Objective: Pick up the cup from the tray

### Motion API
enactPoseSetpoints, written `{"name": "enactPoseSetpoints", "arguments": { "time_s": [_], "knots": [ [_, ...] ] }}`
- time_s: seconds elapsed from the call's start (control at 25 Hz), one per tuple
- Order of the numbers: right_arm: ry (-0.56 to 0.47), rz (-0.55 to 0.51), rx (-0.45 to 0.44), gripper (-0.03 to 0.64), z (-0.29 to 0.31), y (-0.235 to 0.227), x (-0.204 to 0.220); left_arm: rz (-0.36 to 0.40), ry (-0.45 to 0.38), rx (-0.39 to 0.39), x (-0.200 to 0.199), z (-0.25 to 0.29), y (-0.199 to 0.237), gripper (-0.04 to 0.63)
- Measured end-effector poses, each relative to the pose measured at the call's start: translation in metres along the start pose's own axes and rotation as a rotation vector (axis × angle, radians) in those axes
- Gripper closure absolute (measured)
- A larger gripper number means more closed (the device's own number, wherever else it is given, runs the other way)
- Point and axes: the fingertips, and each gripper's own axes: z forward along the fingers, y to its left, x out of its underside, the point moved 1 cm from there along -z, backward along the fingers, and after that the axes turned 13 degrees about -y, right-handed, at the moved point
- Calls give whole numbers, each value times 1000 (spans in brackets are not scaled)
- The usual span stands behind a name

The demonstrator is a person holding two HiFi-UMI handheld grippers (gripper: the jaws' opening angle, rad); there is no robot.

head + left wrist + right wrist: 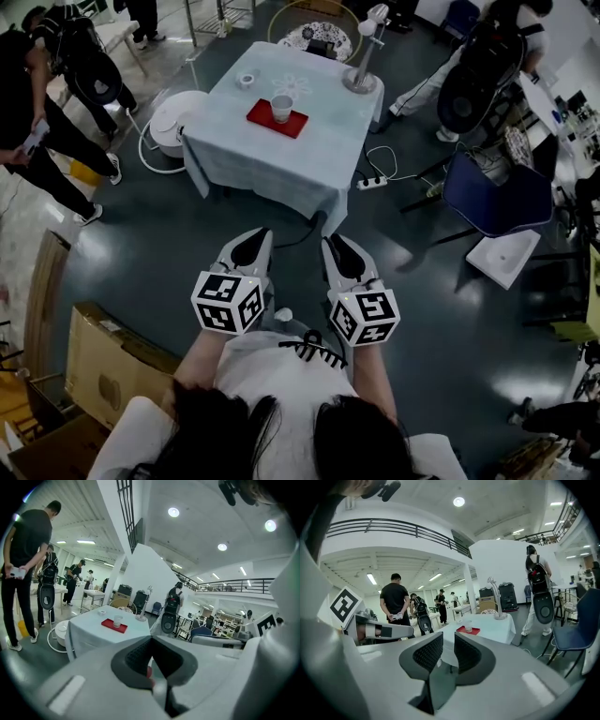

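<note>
A clear cup (281, 108) stands upright on a red tray (292, 125) on a table with a pale blue cloth (281, 164), far ahead of me. Both grippers are held close to my body, well short of the table. My left gripper (255, 236) has its pads together with nothing in them. My right gripper (336, 242) shows a narrow gap between its pads, with nothing between them. The left gripper view shows the cup (117, 620) and tray (114, 626) past the left gripper (151, 641). In the right gripper view the cup (468, 626) sits beyond the right gripper (448, 641).
A white stand (361, 80) and a tape roll (247, 80) share the table. On the floor are a white round appliance (173, 122), a power strip (372, 182), a blue chair (497, 197) and cardboard boxes (103, 366). People stand at left and far right.
</note>
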Motion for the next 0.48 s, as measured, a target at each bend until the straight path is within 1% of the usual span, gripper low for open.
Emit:
{"name": "enactPoseSetpoints", "arguments": {
  "time_s": [0.08, 0.2, 0.24, 0.32, 0.48],
  "knots": [
    [5, -13, 5, 508, 4, -4, -1, -4, 6, 10, 0, 8, -1, 595],
    [23, -27, 22, 491, 9, -14, -1, -4, 21, 23, 1, 20, -2, 594],
    [27, -25, 35, 485, 11, -19, 0, -2, 27, 26, 2, 24, -2, 595],
    [32, -20, 74, 438, 16, -29, 0, -3, 37, 27, 2, 29, 1, 594],
    [37, -12, 110, 411, 32, -45, -3, -9, 49, 22, 0, 45, 10, 595]
  ]
}}
